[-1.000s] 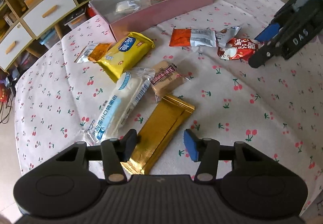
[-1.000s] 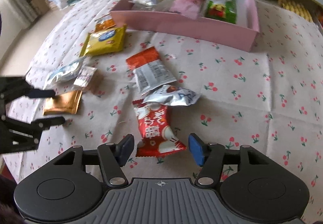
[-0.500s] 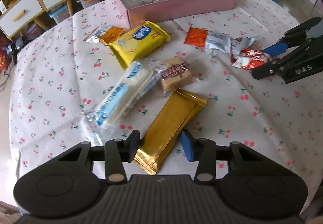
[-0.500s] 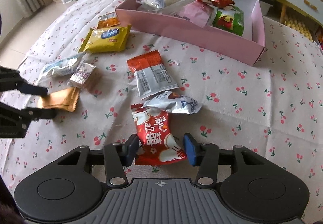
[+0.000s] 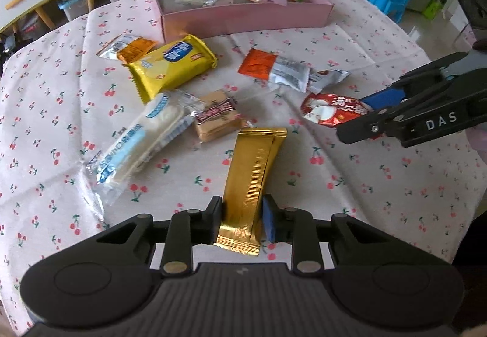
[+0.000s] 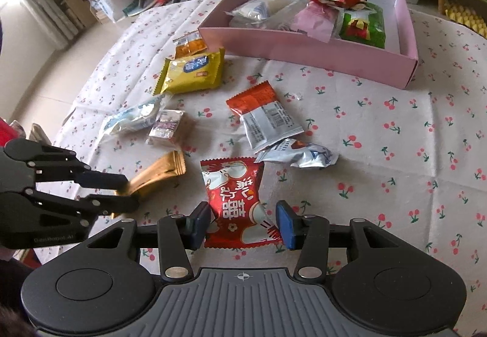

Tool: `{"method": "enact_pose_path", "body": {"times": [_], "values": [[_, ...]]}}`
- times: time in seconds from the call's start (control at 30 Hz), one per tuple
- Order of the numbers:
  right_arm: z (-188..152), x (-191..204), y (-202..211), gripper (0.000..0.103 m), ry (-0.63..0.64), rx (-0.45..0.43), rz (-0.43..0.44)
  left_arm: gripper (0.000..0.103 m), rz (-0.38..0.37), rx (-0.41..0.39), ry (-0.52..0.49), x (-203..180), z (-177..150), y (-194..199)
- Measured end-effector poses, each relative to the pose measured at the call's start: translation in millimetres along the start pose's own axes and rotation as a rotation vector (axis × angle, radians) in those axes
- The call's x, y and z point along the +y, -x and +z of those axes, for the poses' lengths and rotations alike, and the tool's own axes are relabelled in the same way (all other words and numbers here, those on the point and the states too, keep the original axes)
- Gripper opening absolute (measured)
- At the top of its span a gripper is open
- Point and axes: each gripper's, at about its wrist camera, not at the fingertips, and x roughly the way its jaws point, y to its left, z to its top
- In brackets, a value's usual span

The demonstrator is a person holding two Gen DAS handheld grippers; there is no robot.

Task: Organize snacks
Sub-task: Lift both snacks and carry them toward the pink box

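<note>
- now the left gripper (image 5: 242, 223) has its two fingers squeezed in on the near end of the gold bar (image 5: 254, 172); a second ago they stood wide apart with the bar lying slanted between them.
- the gold bar now points straight ahead, and its far end looks a bit lifted off the cherry cloth (image 5: 350, 200), though that is hard to be sure of.
- the right gripper (image 6: 242, 223) has also closed in since then, so its fingers sit right at both sides of the red candy bag (image 6: 239, 200), touching or almost touching; the bag lies flat on the cloth.
- so both hands have each picked a snack, and the grabbing part looks nearly done.
- the pink box (image 6: 304, 52) sits at the far side with some snacks already in it, and it is well apart from both grippers.
- other snacks wait on the cloth: the yellow pack (image 5: 173, 64), the white and blue pack (image 5: 143, 142) and the orange and silver pack (image 6: 264, 115).
</note>
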Motion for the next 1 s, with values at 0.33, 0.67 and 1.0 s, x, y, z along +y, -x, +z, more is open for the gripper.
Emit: {"method": "enact_pose_path", "body": {"times": [0.33,0.67,1.0], "values": [[3.0,-0.1,10.2,0.046,-0.010,-0.024,0.011,0.024,-0.011,-0.038,-0.050,-23.1,4.0,8.8],[13.2,-4.9,31.3,0.046,-0.059,-0.096,0.030,0.024,-0.009,-0.104,-0.019,-27.0,19.5,19.4],[30.4,-26.2,46.9,0.046,-0.140,-0.161,0.016,0.024,0.002,-0.157,0.046,-20.5,43.8,25.4]]}}
